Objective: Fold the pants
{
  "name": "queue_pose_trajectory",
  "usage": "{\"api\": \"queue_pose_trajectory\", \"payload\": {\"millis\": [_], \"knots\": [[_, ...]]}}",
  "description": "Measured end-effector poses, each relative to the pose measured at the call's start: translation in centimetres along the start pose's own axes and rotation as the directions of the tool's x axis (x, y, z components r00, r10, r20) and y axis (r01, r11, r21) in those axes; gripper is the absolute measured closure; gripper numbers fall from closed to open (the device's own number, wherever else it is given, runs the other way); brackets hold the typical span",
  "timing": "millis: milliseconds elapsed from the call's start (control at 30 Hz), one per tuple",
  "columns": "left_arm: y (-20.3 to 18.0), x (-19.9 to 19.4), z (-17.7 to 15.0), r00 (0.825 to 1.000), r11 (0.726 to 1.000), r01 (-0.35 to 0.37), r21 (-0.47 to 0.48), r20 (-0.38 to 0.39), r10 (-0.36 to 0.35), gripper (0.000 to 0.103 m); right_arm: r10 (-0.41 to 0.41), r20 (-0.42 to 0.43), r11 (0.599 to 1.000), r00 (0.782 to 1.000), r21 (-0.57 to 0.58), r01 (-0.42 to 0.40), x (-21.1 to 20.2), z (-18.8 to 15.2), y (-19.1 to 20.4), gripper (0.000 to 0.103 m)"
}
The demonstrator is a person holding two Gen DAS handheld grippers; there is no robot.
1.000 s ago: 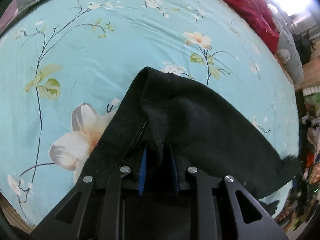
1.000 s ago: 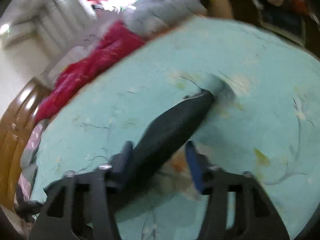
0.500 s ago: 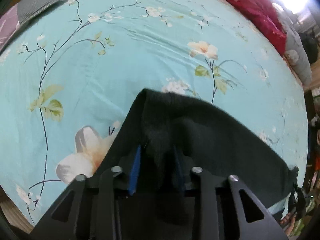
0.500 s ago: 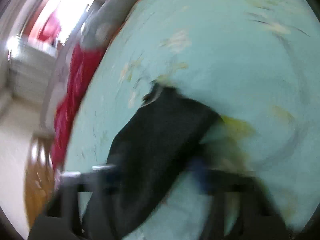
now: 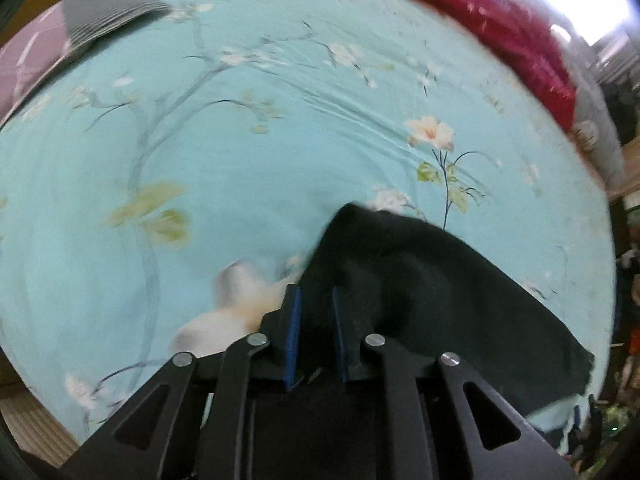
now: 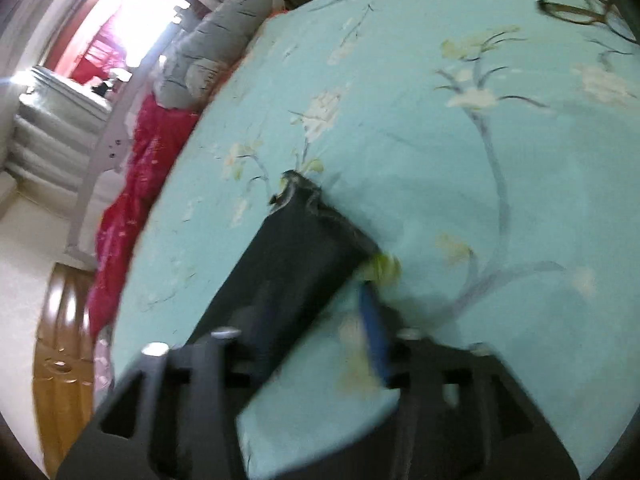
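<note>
pants (image 5: 420, 280) slid right (bedsheet (image 5: 240, 160) bare left) | left gripper (image 5: 314, 308) opening; cloth between

no legible text, views perhaps too blurred

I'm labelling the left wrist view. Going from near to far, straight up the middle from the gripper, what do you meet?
left gripper → black pants → turquoise floral bedsheet → red blanket
</note>
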State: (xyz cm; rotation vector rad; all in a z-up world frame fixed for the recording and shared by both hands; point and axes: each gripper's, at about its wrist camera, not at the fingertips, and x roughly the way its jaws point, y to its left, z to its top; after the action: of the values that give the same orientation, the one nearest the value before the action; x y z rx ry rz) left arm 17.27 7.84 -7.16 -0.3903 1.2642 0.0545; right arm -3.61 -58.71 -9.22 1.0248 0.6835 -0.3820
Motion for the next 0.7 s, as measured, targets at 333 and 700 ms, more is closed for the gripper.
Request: {"api": "queue_pose_trajectory", "payload": {"millis": [333, 700], "knots": [[7.7, -2.9, -11.5, 0.941, 0.947, 0.312, -0.072, -0.115, -0.319, 0.033, -0.109, 0.101, 0.993, 0.989, -0.043, 0.113, -10.7, -7.5, -5.8, 0.042], [4.7, -2.7, -13.5, 0.913, 0.911, 0.380, -0.161, -0.094, -0.397, 0.094, 0.067, -0.016, 0.993, 0.998, -0.092, -0.068, -6.8, -8.5, -4.7, 0.093]]}}
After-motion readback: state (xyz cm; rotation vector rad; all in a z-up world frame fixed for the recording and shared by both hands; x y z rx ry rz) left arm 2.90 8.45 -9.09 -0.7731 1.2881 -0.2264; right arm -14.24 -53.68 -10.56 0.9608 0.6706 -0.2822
